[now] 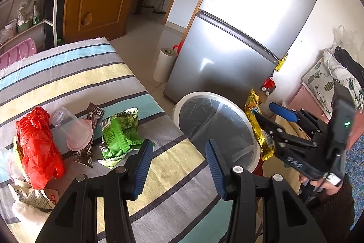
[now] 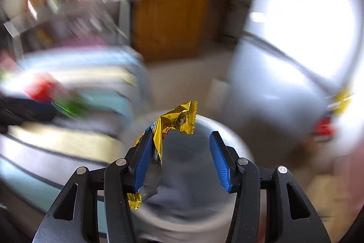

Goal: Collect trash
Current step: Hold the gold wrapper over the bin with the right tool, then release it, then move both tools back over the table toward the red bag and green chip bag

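Right gripper (image 2: 179, 158) jaws spread wide; crinkled gold foil wrapper (image 2: 173, 126) seen against its left pad, above round white-rimmed bin (image 1: 232, 111). Left gripper (image 1: 177, 165) held open, empty.

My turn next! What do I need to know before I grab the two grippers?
Right gripper: jaws open, with the gold wrapper clinging to its left finger, right above the white trash bin. It has not dropped in yet.
Left gripper: open and empty, above the striped table near its edge by the bin.
Left on the table: green snack bag, brown sachet, clear plastic cup, red plastic bag, and a torn printed wrapper.
Next, probably: shake the gold wrapper loose into the bin, then pick up the green bag, the nearest piece.
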{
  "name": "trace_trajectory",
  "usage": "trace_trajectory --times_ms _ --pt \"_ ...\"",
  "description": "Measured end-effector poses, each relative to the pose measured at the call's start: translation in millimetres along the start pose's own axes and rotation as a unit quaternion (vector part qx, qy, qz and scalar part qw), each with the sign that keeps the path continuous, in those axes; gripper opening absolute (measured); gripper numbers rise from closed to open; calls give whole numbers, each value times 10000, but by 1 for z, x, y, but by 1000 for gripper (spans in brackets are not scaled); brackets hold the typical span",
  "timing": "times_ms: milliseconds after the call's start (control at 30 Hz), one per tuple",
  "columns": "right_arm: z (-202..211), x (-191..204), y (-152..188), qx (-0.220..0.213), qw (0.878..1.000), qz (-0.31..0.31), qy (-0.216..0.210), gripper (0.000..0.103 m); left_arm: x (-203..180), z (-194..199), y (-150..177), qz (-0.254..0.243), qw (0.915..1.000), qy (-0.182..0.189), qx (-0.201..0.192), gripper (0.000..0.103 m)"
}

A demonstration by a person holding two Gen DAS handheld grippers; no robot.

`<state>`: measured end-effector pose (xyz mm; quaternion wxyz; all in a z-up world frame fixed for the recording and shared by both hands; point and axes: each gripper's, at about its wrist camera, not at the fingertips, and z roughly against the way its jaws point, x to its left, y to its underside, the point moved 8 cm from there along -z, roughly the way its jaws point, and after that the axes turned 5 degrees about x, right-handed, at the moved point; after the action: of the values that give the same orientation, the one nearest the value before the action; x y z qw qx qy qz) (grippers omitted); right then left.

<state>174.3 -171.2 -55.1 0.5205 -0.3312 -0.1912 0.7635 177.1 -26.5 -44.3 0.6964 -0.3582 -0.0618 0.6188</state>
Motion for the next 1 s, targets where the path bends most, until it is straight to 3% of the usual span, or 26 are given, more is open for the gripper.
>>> trace_trajectory --times_ms 33,100,133,233,400,733,1000 --pt "-2 5 1 -30 9998 145 -92 51 1 0 0 13 10000 -8 1 48" --pt "-1 16 5 25 9904 -221 -1365 51 1 0 1 15 10000 -8 -1 48" --pt "-6 15 8 148 9873 -386 -1535 51 2 0 1 28 10000 -25 8 48" --pt "-18 -5 13 203 9960 -549 -682 51 4 0 2 50 10000 -36 18 48" --pt "-21 -7 23 341 9969 -486 -519 51 5 0 4 67 10000 -40 23 48" --pt "3 -5 4 -13 9923 -803 -943 51 20 16 3 140 9996 -252 -47 48" --pt "24 42 -29 -362 9851 -679 -1538 51 65 53 13 395 9956 -838 -158 50"
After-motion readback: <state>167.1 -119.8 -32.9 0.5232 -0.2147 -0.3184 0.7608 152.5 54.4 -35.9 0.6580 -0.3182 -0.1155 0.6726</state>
